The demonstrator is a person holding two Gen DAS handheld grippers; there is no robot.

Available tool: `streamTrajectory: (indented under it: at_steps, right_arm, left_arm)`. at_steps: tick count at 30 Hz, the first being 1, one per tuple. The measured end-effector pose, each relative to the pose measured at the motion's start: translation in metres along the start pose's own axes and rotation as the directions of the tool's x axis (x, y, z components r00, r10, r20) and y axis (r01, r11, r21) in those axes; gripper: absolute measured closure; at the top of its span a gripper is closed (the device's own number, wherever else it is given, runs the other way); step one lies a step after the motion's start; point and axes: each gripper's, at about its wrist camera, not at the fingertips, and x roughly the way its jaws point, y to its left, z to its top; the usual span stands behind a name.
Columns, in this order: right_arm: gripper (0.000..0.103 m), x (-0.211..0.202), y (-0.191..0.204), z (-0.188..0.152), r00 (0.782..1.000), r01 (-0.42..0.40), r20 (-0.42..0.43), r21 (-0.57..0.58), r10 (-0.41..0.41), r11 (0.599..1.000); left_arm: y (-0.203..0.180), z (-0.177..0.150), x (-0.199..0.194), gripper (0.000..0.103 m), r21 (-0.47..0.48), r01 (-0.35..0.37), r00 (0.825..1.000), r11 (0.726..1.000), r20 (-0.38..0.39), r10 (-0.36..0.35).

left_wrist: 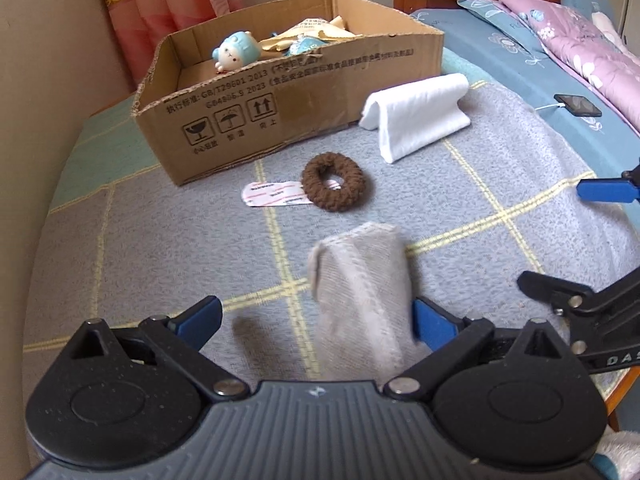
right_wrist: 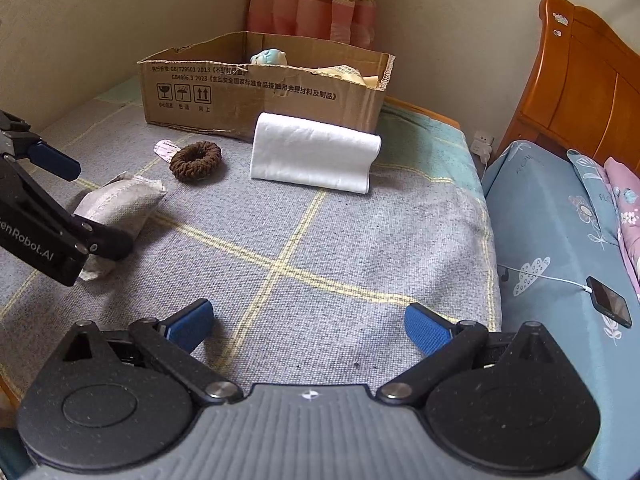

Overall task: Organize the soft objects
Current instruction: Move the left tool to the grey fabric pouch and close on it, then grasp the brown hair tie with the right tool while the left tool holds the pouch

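Observation:
A grey cloth pouch (left_wrist: 362,292) lies on the checked blanket between the wide-open jaws of my left gripper (left_wrist: 316,322); the right fingertip touches its side. The pouch also shows in the right wrist view (right_wrist: 120,208), with the left gripper (right_wrist: 80,204) around it. A brown knitted hair ring (left_wrist: 333,181) lies further on, partly over a small white packet (left_wrist: 272,196). A folded white cloth (left_wrist: 418,114) sits by the cardboard box (left_wrist: 280,120), which holds a blue plush toy (left_wrist: 236,51). My right gripper (right_wrist: 308,326) is open and empty over the blanket.
The box stands against the wall corner, with yellow packets (left_wrist: 316,32) inside. A blue bed to the right carries a phone (right_wrist: 610,300) on a charging cable and a pink quilt (left_wrist: 580,40). A wooden headboard (right_wrist: 580,80) stands behind.

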Motion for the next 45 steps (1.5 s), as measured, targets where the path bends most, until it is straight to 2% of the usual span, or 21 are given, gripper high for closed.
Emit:
streamTrajectory:
  at_steps: [2,4,5,7,10,13,18,28,39,41,43,45]
  right_arm:
    - [0.0,0.001,0.001,0.001,1.0,-0.004,0.0,0.001,0.004,1.0]
    - [0.0,0.001,0.001,0.001,1.0,-0.008,-0.001,0.003,0.008,1.0]
    - [0.0,0.001,0.001,0.001,1.0,-0.011,-0.001,0.004,0.011,1.0]
    - [0.0,0.001,0.0,0.001,1.0,-0.019,-0.003,0.008,0.019,1.0]
    - [0.0,0.003,0.0,0.003,1.0,-0.026,-0.003,0.01,0.026,1.0]
    - [0.0,0.004,0.0,0.005,0.999,-0.034,-0.002,0.007,0.034,0.999]
    - [0.0,0.007,0.006,0.013,0.999,-0.051,0.001,-0.014,0.051,0.999]
    - [0.0,0.02,0.029,0.033,0.996,-0.094,0.0,-0.088,0.095,0.992]
    - [0.0,0.033,0.048,0.063,0.991,-0.124,0.036,-0.139,0.131,0.982]
    - [0.0,0.033,0.047,0.065,0.99,-0.128,0.041,-0.14,0.135,0.982]
    - [0.0,0.034,0.048,0.067,0.989,-0.131,0.047,-0.143,0.139,0.981]
    - [0.003,0.035,0.049,0.069,0.988,-0.139,0.052,-0.148,0.148,0.979]
  left_arm:
    - [-0.004,0.0,-0.002,0.019,0.0,0.037,0.999,0.999,0.017,-0.037]
    - [-0.007,0.002,-0.003,0.037,-0.011,0.077,0.997,0.997,0.024,-0.077]
    - [-0.007,0.003,-0.003,0.041,-0.018,0.098,0.995,0.995,0.028,-0.098]
    - [-0.008,0.003,-0.004,0.055,-0.018,0.097,0.995,0.995,0.042,-0.096]
    - [-0.005,0.004,-0.004,0.062,-0.028,0.108,0.993,0.994,0.046,-0.106]
    - [0.002,0.004,-0.005,0.064,-0.049,0.104,0.994,0.993,0.048,-0.101]
    - [0.018,0.005,-0.006,0.065,-0.072,0.044,0.997,0.996,0.065,-0.04]
    - [0.051,0.002,-0.005,0.065,-0.144,0.019,0.997,0.989,0.075,-0.008]
    - [0.062,-0.002,0.005,0.061,-0.193,0.035,0.997,0.981,0.073,-0.021]
    - [0.061,-0.002,0.005,0.063,-0.179,0.035,0.997,0.983,0.074,-0.022]
    - [0.065,-0.002,0.003,0.068,-0.206,0.055,0.996,0.977,0.08,-0.04]
    - [0.071,-0.002,0.001,0.069,-0.23,0.058,0.995,0.972,0.088,-0.038]
